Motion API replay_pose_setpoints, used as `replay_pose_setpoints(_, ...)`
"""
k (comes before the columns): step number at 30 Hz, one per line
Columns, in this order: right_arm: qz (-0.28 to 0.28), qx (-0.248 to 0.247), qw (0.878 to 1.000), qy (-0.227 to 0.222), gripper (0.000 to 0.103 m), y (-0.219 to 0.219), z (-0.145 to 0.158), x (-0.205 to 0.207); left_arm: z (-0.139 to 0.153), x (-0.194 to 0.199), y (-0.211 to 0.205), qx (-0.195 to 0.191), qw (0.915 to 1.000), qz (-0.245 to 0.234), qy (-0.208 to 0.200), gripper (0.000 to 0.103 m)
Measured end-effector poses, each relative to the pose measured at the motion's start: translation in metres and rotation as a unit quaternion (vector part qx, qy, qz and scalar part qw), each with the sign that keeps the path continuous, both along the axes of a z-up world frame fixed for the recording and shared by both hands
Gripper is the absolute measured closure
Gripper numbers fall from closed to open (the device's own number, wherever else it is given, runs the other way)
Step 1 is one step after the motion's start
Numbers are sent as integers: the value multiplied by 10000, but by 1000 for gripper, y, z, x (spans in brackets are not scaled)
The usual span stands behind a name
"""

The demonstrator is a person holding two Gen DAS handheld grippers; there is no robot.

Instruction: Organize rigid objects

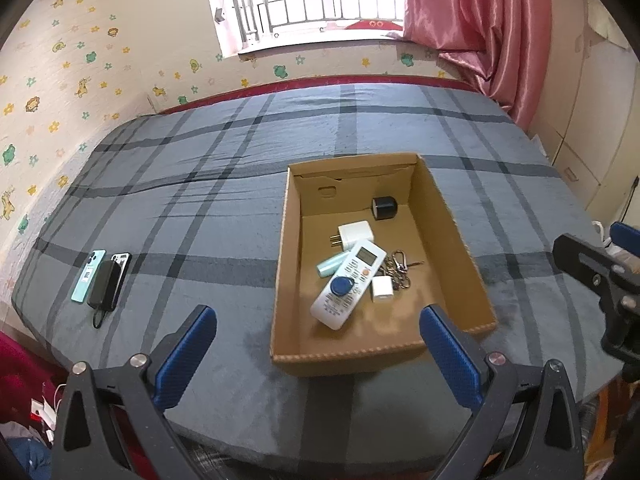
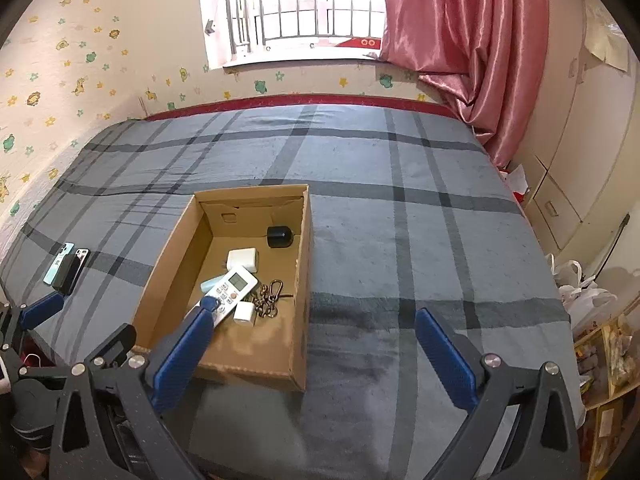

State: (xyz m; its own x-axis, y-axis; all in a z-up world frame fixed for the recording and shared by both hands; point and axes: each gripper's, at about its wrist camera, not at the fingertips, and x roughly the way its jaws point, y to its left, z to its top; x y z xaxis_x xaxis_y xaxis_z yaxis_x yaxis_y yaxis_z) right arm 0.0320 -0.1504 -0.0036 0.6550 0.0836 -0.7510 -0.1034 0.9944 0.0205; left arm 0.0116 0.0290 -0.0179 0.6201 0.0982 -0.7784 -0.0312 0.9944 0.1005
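Note:
An open cardboard box (image 1: 440,216) (image 2: 168,276) lies on the plaid bed. Inside it are a white remote (image 1: 352,284) (image 2: 234,286) with a blue key fob (image 1: 341,286) on it, a white charger (image 1: 356,234) (image 2: 243,259), a mint tube (image 1: 330,264), a small white cube (image 1: 382,289) (image 2: 244,314), a keychain (image 1: 400,270) (image 2: 270,298) and a black cylinder (image 1: 385,208) (image 2: 279,237). Left of the box lie a mint phone (image 1: 86,276) (image 2: 56,266), a black power bank (image 1: 106,284) (image 2: 68,274) and another phone (image 1: 121,260) (image 2: 82,256). My left gripper (image 1: 318,320) hovers open over the box's near edge. My right gripper (image 2: 312,324) is open at the box's right wall.
The grey plaid bed cover (image 2: 400,240) stretches wide to the right of the box. A pink curtain (image 2: 460,40) hangs at the window. White cabinets (image 2: 580,160) and plastic bags (image 2: 580,288) stand to the right of the bed. The right gripper's body (image 1: 600,276) shows at the left wrist view's right edge.

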Motion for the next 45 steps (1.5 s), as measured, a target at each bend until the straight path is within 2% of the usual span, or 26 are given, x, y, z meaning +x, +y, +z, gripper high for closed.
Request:
replay_pose_setpoints(13,18,-74,10000,-32,0,-2,-6,-27,1,-28,-15,-45,9998,-192,-81,0)
replay_pose_setpoints(17,35,-63,10000,22,0,-3,-8,-28,0,-28,-17,-151,9995,-280,-22,0)
replay_pose_setpoints(45,51,-144,9999,43,0,0,-11,-31,4,-31,-27,-72,9992,-371,-106,0)
